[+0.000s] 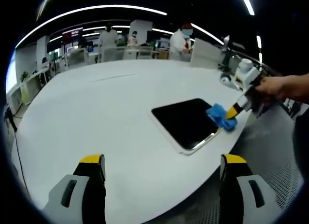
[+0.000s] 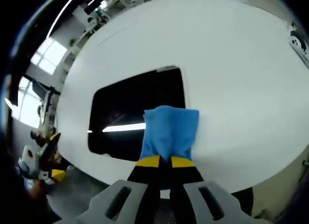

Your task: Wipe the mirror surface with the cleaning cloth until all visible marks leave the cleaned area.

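Note:
A dark rectangular mirror [image 1: 189, 121] with a pale frame lies flat on the white table [image 1: 106, 113], near its right edge. My right gripper [image 1: 233, 113] comes in from the right, shut on a blue cleaning cloth [image 1: 221, 117] that rests on the mirror's near right corner. In the right gripper view the blue cloth [image 2: 170, 130] hangs from the shut right gripper [image 2: 165, 161] and covers the mirror's [image 2: 130, 110] lower right part; a ceiling light reflects in the glass. My left gripper [image 1: 163, 163] is open above the table's near edge, holding nothing.
A hand [image 1: 282, 86] holds the right gripper. Several people stand at desks beyond the table's far side [image 1: 145, 40]. A small device [image 2: 300, 43] sits at the table's edge. Grey floor [image 1: 270, 151] lies past the table's right rim.

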Motion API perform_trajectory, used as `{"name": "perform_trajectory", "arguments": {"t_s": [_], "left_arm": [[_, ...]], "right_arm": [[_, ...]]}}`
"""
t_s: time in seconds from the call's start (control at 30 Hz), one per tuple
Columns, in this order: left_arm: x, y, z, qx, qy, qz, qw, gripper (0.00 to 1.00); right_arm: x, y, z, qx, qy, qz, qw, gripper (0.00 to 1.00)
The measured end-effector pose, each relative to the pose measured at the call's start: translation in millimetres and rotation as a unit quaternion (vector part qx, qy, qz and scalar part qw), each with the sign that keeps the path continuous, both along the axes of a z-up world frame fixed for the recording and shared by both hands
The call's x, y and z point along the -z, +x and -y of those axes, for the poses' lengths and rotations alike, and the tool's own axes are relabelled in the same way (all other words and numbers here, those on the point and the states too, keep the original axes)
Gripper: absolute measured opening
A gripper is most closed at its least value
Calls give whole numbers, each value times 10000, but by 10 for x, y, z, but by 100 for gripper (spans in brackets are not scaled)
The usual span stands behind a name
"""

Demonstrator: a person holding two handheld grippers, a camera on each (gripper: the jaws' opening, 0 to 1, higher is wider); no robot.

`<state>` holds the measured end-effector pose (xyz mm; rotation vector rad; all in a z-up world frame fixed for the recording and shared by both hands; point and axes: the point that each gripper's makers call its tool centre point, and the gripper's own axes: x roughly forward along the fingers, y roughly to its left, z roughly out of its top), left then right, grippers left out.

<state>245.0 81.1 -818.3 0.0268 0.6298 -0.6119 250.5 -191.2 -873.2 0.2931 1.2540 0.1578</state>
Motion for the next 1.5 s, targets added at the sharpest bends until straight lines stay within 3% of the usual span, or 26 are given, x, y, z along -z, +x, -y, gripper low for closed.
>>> {"name": "perform_trajectory", "arguments": {"t_s": [0.27,0.63,0.77,0.87,1.5], "left_arm": [[-1,-6,42,102,38,20,9999,99],[19,-6,47,35,32,-65,10000,99],[-18,13,42,28,-14,54,10000,99],[21,-15,59,75,-29,-69,9999,99],[30,-51,26,91,-56,-103,9999,99]], "right_arm": [[-1,10,-145,-108,-17,-36,9999,0],[-6,41,-515,-365,84,14,9993,0],[-17,41,-627,-487,63,35,9988,0],[-22,45,-697,-554,49,49,9984,0],[-9,137,-1193,-695,203,58,9974,0]]}}
